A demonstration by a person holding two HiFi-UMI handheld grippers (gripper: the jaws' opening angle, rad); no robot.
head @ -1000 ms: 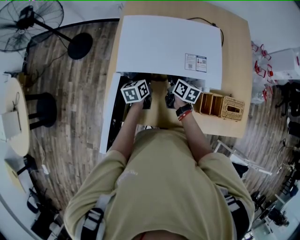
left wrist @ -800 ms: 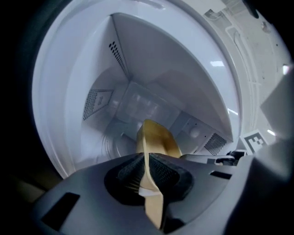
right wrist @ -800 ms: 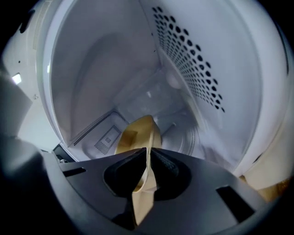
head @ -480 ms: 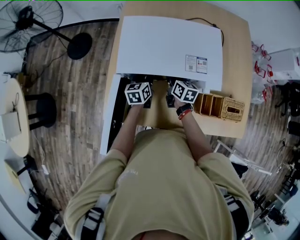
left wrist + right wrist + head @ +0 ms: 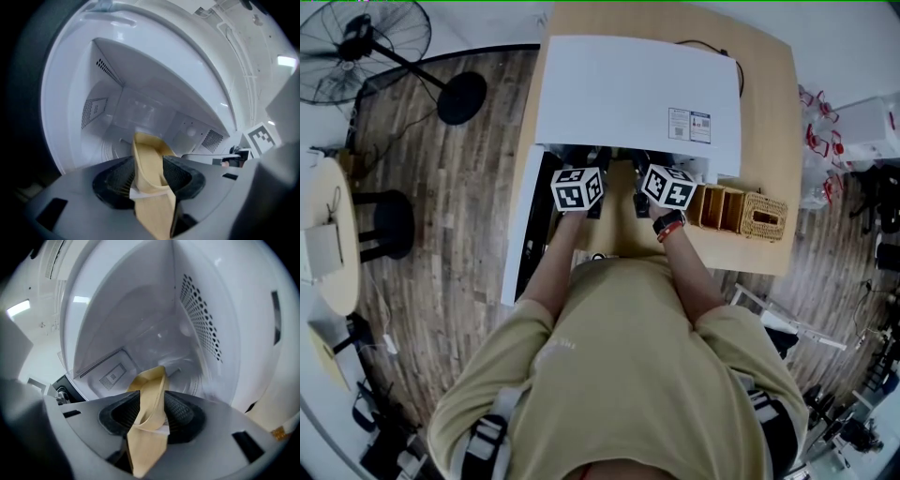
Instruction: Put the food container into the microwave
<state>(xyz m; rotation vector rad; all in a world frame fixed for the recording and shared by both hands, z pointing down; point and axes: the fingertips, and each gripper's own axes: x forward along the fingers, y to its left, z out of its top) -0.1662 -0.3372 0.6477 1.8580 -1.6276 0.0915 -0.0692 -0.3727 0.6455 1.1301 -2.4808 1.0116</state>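
Observation:
A tan paper food container [image 5: 149,161] is held by its rim on both sides. My left gripper [image 5: 148,174] is shut on one wall of it. My right gripper [image 5: 151,416] is shut on the opposite wall of the container [image 5: 151,385]. Both gripper views look into the white microwave cavity [image 5: 136,108], with the container's far end over its floor. In the head view the white microwave [image 5: 628,94] sits on the wooden table [image 5: 769,103], its door [image 5: 517,239] swung open to the left. The left gripper [image 5: 578,187] and right gripper [image 5: 667,185] reach side by side into its opening.
A wicker basket [image 5: 765,216] and a wooden organizer [image 5: 720,208] stand on the table right of the microwave. A floor fan [image 5: 366,37] and a black stool [image 5: 389,220] stand on the wood floor to the left. The cavity side wall [image 5: 201,319] is perforated.
Both grippers moved forward and a little closer together, carrying the container toward and into the microwave opening. Both stay shut.

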